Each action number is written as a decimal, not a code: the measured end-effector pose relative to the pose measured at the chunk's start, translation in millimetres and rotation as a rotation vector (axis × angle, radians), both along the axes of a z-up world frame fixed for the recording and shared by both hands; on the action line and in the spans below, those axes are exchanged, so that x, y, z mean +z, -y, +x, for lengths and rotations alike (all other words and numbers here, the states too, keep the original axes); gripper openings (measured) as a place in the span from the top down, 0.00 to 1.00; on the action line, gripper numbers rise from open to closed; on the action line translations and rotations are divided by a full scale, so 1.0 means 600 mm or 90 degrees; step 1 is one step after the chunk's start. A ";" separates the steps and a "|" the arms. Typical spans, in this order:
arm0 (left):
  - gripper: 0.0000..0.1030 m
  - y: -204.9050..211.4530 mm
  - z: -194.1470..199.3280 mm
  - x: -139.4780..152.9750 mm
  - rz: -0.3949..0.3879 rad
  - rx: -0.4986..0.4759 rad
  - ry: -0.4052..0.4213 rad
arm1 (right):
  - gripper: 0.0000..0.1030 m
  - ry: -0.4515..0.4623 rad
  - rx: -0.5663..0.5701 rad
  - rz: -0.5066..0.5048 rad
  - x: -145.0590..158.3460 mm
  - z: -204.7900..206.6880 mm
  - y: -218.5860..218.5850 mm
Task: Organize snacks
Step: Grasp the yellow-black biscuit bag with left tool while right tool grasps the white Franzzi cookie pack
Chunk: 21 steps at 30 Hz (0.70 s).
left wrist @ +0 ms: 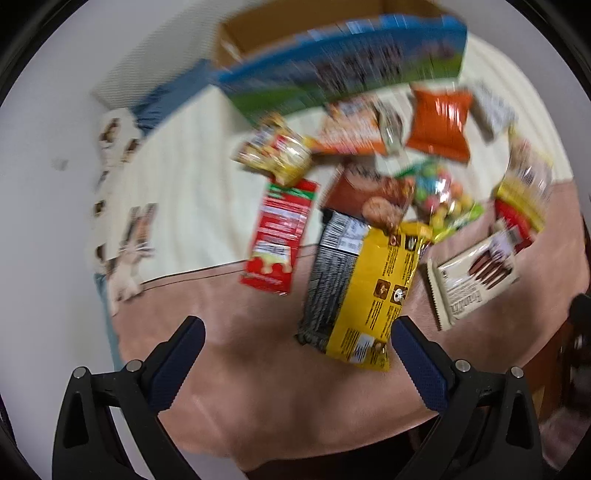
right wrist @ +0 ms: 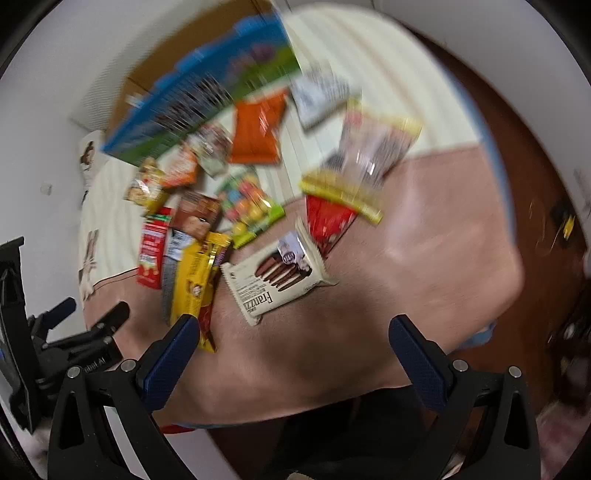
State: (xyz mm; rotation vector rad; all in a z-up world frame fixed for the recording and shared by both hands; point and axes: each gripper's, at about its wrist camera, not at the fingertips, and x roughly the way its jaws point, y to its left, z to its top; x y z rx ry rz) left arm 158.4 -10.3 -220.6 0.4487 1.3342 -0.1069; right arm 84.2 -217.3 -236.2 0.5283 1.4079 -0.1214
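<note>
A bed [left wrist: 192, 177], spread with a cream cover and a pink blanket [right wrist: 424, 229], carries the whole scatter of snacks. Largest is the blue and green box [left wrist: 332, 66] at the far end, with a cardboard carton [left wrist: 258, 33] behind it; stiff card, best taken across its narrow sides. Nearer lies the yellow bag [left wrist: 373, 284], soft and crinkly, likely to slip unless pinched at a sealed end. The white Franzzi biscuit pack [right wrist: 273, 277] sits just beside it; its contents are probably brittle, so a light hold on the crimped edge suits. The orange packet [left wrist: 439, 122], blurred by motion, seems puffed and light. Left tongs [left wrist: 295, 332] and right tongs [right wrist: 291, 328] both hover spread wide, holding nothing.
</note>
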 end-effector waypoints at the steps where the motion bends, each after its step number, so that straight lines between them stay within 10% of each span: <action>1: 0.00 0.007 0.013 -0.026 -0.003 -0.017 -0.022 | 0.00 -0.013 -0.011 0.013 -0.018 0.004 -0.001; 10: 0.00 0.046 0.076 -0.176 -0.012 -0.121 -0.154 | 0.00 -0.095 -0.151 0.154 -0.174 0.040 -0.009; 21: 0.19 0.003 0.038 -0.181 -0.088 -0.046 -0.137 | 0.13 -0.142 -0.222 0.145 -0.224 0.092 -0.039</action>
